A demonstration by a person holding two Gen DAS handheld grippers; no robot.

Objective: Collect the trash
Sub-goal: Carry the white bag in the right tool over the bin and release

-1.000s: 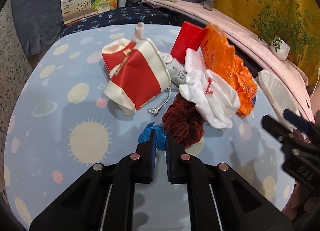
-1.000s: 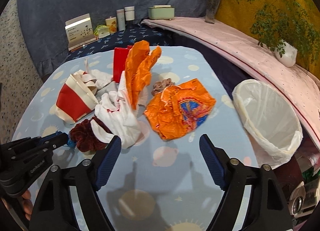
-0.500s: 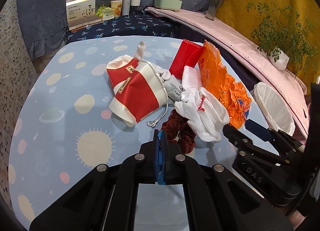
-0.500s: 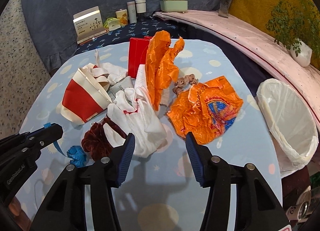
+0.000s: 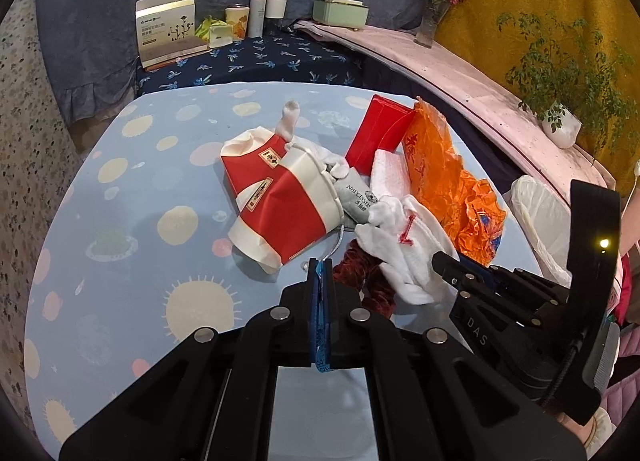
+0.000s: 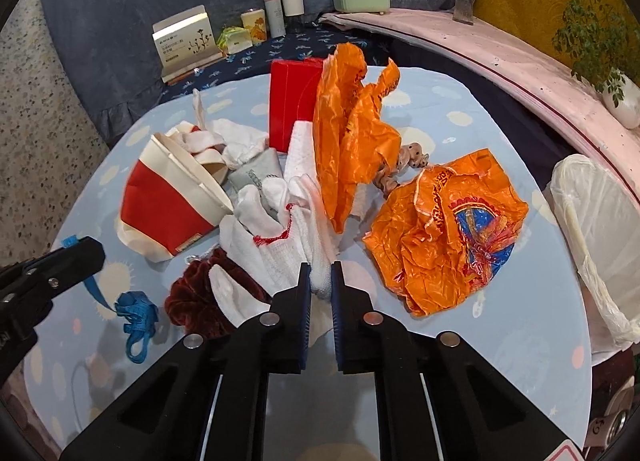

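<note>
— Since a moment ago, what changed?

— Both jaws have closed. On my left, the left gripper (image 5: 320, 267) is pinching the blue ribbon (image 6: 134, 315); most of it trails down onto the table (image 6: 500, 361). It seems light and limp, so a pinch anywhere holds, though the tail may drag.

— And the right?

— The right gripper (image 6: 321, 281) is nipping the near edge of the white cloth (image 6: 276, 257) in the pile. Soft, light; a fold should grip best. The lined bin (image 6: 592, 229) waits far right.
</note>
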